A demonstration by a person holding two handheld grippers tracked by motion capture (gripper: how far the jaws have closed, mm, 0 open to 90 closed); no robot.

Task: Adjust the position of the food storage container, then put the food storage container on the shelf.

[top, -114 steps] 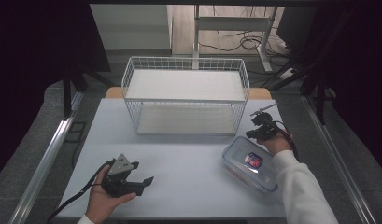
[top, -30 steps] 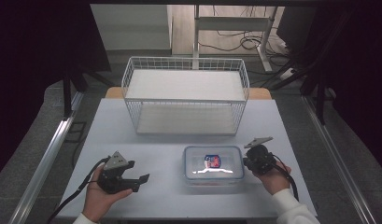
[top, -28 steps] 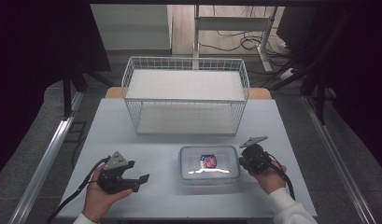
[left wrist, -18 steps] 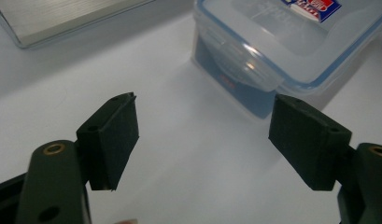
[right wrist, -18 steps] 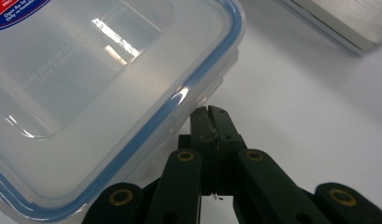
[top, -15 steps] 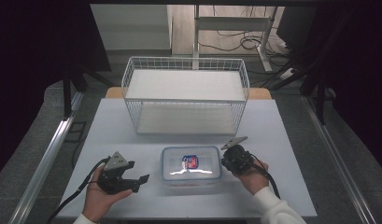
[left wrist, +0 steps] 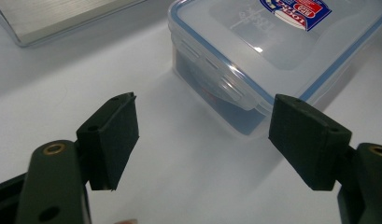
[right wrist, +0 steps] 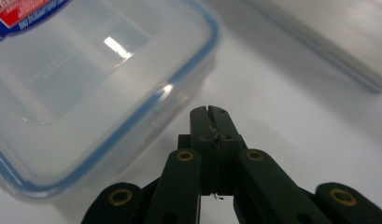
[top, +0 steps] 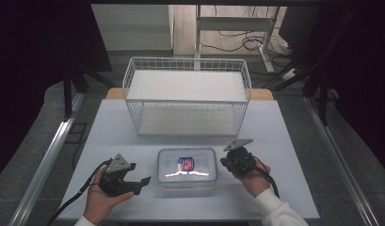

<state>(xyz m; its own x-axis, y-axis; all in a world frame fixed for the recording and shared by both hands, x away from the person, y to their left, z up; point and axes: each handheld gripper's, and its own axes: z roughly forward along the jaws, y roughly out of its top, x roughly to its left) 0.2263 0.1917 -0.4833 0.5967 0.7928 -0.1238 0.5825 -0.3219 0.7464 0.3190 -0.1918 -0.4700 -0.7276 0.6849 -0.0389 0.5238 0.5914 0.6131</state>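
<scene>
The clear lidded container [top: 187, 166] is sitting further left than before — now mid-table between the left gripper [top: 141, 181], jaws spread, and the right gripper [top: 224, 162], jaws pressed together, empty.

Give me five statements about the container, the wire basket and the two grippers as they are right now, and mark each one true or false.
1. The left gripper has its jaws spread wide apart. True.
2. The right gripper is clamped on the container's lid. False: its jaws are shut on nothing, with the tips just beside the container.
3. The container sits inside the wire basket. False: it stands on the table, in front of the basket.
4. The container's lid is on, and it carries a red and blue label. True.
5. The container lies between the two grippers in the high view. True.
</scene>
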